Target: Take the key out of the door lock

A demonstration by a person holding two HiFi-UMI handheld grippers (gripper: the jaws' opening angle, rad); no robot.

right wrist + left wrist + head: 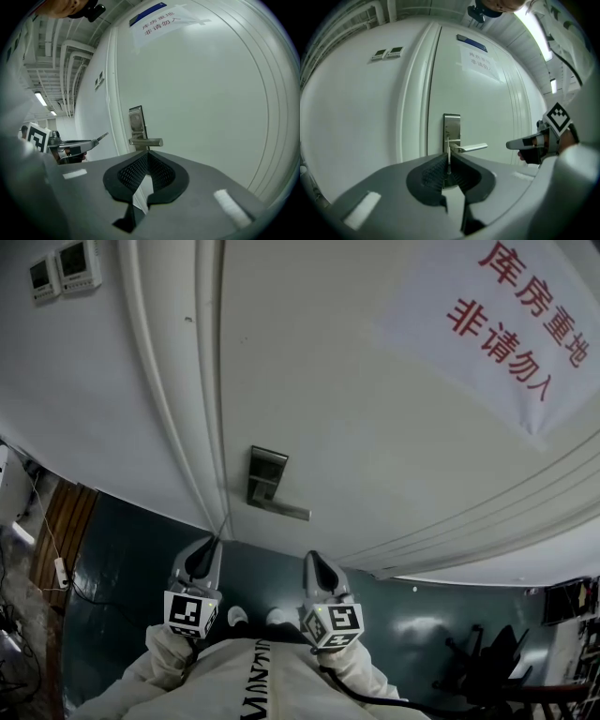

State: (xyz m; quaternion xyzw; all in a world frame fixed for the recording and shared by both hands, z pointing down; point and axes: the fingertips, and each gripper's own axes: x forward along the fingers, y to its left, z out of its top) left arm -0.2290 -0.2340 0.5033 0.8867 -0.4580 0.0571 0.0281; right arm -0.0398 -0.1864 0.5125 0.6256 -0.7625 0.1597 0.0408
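A thin metal key (448,143) stands upright between the pads of my left gripper (449,157), which is shut on it, a short way back from the door. The key's tip (103,136) also sticks out of that gripper (93,139) in the right gripper view. On the white door, the steel lock plate (266,468) with its lever handle (284,510) sits ahead of both grippers. My right gripper (148,153) is shut with nothing in it, held level beside the left one. In the head view the left gripper (208,545) and the right gripper (312,559) hang below the handle.
A paper sign with red characters (511,324) hangs on the door's upper right. Two wall control panels (66,268) sit left of the door frame. On the dark floor are a chair (487,662) at the right and cables (56,568) at the left.
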